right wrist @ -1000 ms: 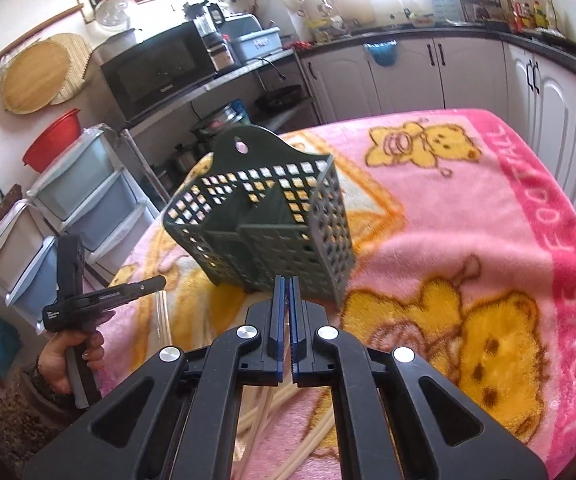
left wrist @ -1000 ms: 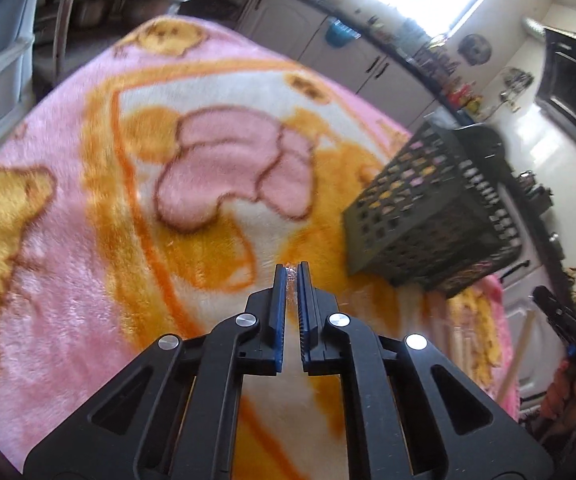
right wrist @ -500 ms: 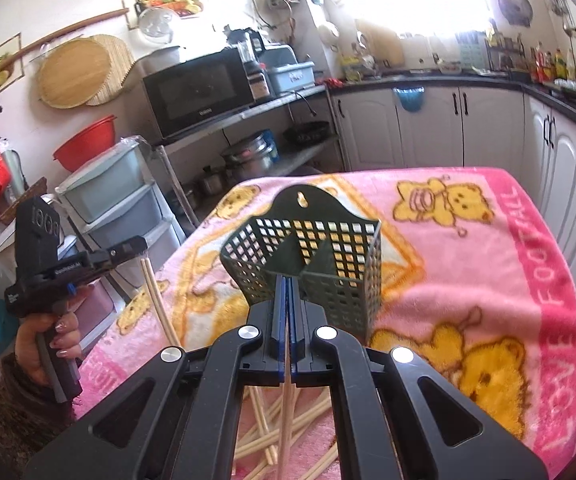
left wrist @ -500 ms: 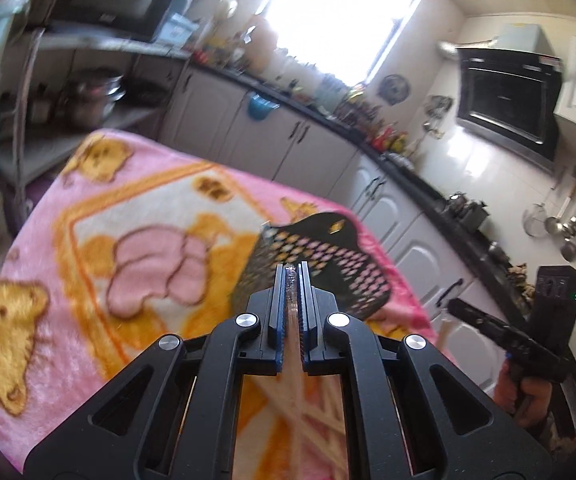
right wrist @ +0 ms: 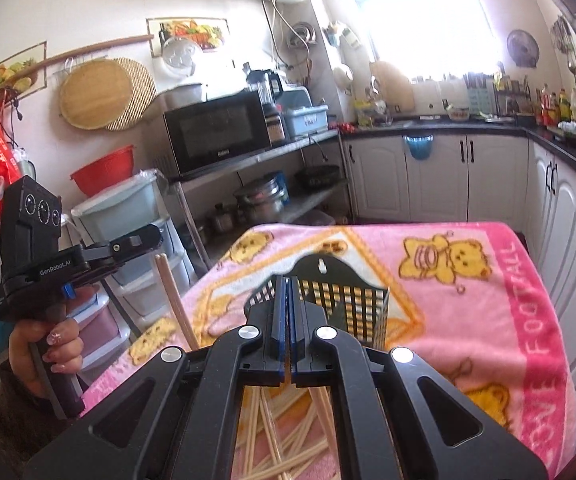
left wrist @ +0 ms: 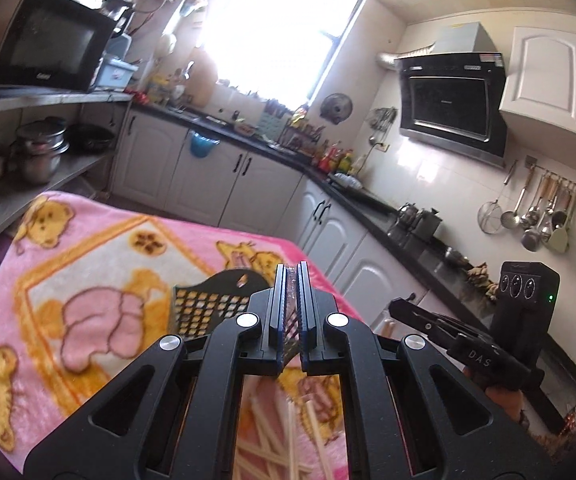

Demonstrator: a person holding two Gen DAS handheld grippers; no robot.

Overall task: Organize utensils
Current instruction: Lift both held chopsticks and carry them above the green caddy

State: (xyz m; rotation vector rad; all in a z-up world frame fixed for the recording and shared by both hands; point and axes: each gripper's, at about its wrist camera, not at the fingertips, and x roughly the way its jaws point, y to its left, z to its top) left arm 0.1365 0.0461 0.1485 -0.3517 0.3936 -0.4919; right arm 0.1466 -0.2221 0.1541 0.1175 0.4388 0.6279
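A dark green slotted utensil basket (left wrist: 207, 308) (right wrist: 348, 304) stands on the pink bear blanket (left wrist: 67, 280) (right wrist: 488, 300). Several pale wooden chopsticks (left wrist: 275, 440) (right wrist: 279, 448) lie loose on the blanket near me. My left gripper (left wrist: 291, 276) is shut on one chopstick, which shows as a wooden stick (right wrist: 175, 300) below that gripper in the right wrist view. My right gripper (right wrist: 287, 288) is shut; a thin stick seems to sit between its pads, raised above the pile. Both grippers are held up in front of the basket.
White cabinets with a dark counter (right wrist: 468, 176) run behind the table. A metal shelf with a microwave (right wrist: 215, 132) and pots stands at the left. Plastic drawers (right wrist: 127, 240) stand beside the table's left edge.
Both grippers have lifted and tilted up from the blanket, so the basket sits lower in view. The left gripper's chopstick has come up off the pile.
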